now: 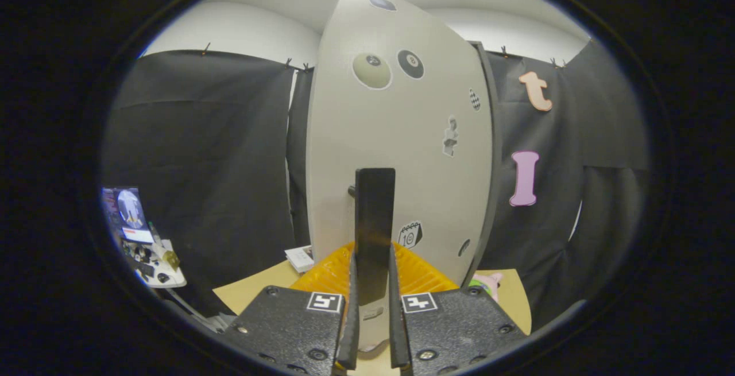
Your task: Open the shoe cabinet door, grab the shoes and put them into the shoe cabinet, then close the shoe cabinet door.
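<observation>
We have the gripper (372,313) up against the tall pale-grey shoe cabinet door (396,135), a flat panel dotted with round and shaped stickers. Its upright black bar handle (374,227) runs down between our two fingers (350,318), which are drawn in tight on either side of it; we judge them clenched on the handle, both pressing it.

The door's far edge shows as a dark strip, which suggests the panel stands at an angle, but we cannot tell whether it is being pulled open or pushed shut. The cabinet's inside is hidden behind the door.

Just beyond the fingers, low down at the foot of the door, lies a ridged yellow-orange plastic thing (339,272) on the tan tabletop (252,290); whether it is the shoe or some tray, we cannot say. A small pink object (488,281) sits near the door's other lower corner, and a white booklet (300,258) rests on the tabletop beside the yellow-orange piece.

As for progress, we read this as a door step, most likely the opening. If the yellow-orange item is the footwear, it is not yet inside, so grabbing it, placing it in the cabinet and closing the door would all remain.
</observation>
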A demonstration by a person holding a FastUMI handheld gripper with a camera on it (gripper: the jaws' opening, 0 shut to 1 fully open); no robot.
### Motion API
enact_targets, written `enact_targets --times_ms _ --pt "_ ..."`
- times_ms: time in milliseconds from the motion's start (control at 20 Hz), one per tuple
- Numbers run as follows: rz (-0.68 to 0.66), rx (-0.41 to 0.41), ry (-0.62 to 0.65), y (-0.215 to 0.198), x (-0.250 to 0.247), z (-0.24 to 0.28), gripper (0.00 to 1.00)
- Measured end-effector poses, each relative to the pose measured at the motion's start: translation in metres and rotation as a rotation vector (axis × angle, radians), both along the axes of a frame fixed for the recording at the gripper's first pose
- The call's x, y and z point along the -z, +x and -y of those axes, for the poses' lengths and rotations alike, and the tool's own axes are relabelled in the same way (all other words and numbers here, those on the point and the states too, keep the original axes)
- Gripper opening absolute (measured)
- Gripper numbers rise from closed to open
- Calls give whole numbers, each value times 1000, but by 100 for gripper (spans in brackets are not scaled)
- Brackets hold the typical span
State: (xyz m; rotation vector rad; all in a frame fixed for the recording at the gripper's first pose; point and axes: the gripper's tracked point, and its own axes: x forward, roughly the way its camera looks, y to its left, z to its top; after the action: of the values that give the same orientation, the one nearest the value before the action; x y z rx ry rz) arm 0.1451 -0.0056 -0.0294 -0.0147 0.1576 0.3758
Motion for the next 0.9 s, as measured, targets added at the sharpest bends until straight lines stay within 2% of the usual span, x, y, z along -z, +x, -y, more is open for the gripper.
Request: enact_targets --times_ms 250,500,700,750,900 --pt "11 88 -36 -10 3 42 24" --pt "12 203 -51 -7 7 89 15" --pt "-13 255 -27 -9 12 136 10" --pt "-24 250 -8 -11 15 147 10" --pt "-100 126 119 -15 24 139 7"
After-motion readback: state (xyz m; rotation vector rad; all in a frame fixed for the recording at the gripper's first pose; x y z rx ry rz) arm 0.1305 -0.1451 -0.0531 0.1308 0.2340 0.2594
